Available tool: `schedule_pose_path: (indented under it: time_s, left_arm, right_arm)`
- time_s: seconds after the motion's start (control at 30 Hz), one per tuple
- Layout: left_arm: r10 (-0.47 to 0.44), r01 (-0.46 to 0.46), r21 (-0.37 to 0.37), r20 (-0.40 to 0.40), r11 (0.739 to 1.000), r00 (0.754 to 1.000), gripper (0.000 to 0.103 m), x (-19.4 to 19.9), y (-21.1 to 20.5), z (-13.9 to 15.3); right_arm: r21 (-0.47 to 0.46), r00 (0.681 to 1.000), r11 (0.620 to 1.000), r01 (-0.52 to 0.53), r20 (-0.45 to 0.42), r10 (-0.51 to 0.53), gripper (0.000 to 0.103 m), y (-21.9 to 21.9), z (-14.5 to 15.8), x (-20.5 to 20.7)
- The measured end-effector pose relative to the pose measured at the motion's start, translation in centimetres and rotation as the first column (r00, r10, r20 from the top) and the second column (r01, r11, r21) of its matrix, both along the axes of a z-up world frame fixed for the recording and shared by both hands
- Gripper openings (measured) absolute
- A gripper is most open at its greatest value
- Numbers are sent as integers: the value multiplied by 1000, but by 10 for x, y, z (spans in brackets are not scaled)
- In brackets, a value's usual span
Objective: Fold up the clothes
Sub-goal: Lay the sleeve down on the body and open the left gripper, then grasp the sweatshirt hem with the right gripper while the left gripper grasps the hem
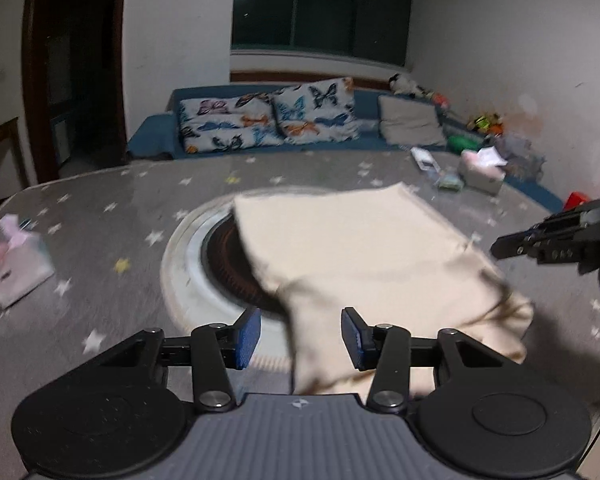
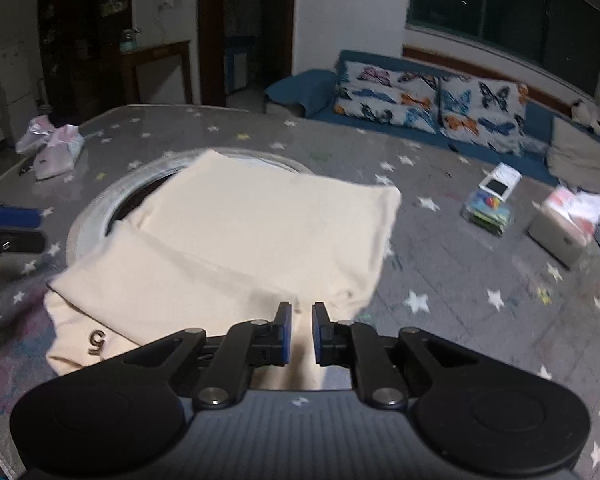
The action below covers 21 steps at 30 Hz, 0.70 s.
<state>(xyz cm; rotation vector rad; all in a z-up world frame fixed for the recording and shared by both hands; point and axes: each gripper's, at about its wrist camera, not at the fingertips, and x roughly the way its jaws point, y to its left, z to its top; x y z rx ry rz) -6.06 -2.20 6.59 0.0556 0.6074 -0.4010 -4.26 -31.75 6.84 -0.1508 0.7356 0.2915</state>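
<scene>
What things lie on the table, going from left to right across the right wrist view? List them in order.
Pink bag → cream garment → white card box → tissue box.

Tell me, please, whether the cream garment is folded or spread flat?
Folded: the garment lies in layers on the table, an upper panel doubled over a lower one.

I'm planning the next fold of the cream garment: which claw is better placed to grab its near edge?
Probably the right claw: its narrowly parted jaws straddle the cream garment at its near edge. The left claw gapes wide, with loose fabric between its pads.
</scene>
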Motion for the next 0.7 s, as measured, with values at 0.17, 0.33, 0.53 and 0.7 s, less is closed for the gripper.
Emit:
schedule_pose_path:
  time_s: [0.17, 0.33, 0.53, 0.7]
  left_arm:
    - [-51, 51, -5, -18, 999, 999, 47, 32, -29, -6]
    - [-41, 43, 22, -84, 999, 996, 40, 65, -46, -32]
    - [-46, 51, 49, -92, 997, 995, 37, 69, -45, -44]
    - [-56, 58, 34, -66, 998, 996, 37, 67, -47, -35]
  right_arm:
    - [-4, 999, 999, -40, -17, 40, 10, 10, -10, 13]
    - [-30, 999, 998, -49, -26, 48, 10, 10, -21, 24]
    - [-40, 999, 998, -48, -15, 47, 10, 6, -19, 23]
    - [-31, 996, 995, -90, 18, 91, 11, 13, -11, 21]
